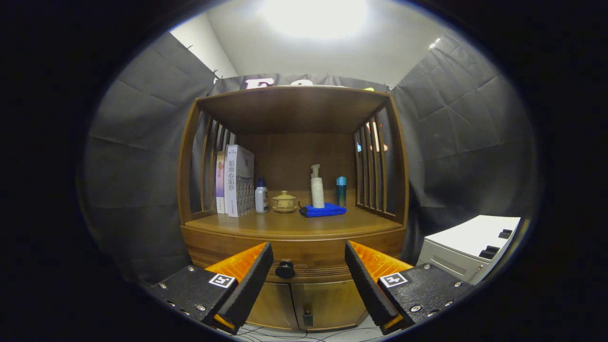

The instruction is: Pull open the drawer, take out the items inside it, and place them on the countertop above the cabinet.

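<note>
Claw (308, 275) spread wide, holding nothing; I see the drawer (294, 259) shut under the worktop (285, 223), its small black knob (285, 270) between my fingers, probably slick: pinch it squarely.

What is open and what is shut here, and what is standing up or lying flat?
Tongs: open, holding nothing, the knob between them.
Drawer: shut.
Knob: untouched.
Cabinet doors: shut.
Books: upright on the countertop.
White bottle: upright, capped.
Teapot: lid on.
Blue cloth: folded flat.
Pump bottle: upright on the cloth.
Blue bottle: upright.
</note>
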A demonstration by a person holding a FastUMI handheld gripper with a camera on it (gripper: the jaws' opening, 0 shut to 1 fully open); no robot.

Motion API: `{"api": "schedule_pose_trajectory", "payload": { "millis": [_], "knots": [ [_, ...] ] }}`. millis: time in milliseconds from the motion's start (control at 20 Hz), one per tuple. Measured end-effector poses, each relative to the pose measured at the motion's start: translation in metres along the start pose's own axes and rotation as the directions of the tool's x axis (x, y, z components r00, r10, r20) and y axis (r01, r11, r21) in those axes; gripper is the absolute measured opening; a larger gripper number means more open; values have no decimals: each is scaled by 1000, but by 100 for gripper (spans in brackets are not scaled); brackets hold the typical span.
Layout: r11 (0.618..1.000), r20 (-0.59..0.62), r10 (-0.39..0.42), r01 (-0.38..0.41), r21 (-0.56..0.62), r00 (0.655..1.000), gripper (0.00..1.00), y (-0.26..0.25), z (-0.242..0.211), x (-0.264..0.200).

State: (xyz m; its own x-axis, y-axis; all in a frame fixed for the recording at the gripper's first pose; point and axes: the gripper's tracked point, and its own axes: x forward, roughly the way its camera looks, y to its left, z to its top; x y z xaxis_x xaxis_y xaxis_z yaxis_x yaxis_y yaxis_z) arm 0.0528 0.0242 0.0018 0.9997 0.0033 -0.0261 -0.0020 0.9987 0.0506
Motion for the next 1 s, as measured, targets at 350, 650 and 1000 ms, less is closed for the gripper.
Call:
{"api": "schedule_pose_trajectory", "payload": {
  "millis": [350, 650, 1000],
  "knots": [
    [1000, -79, 17, -16, 14, 997, 95, 19, -30, 52],
    [999, -177, 44, -44, 3, 983, 95, 29, -56, 79],
    [998, -299, 67, -67, 10, 952, 86, 31, -63, 106]
  ]
}}
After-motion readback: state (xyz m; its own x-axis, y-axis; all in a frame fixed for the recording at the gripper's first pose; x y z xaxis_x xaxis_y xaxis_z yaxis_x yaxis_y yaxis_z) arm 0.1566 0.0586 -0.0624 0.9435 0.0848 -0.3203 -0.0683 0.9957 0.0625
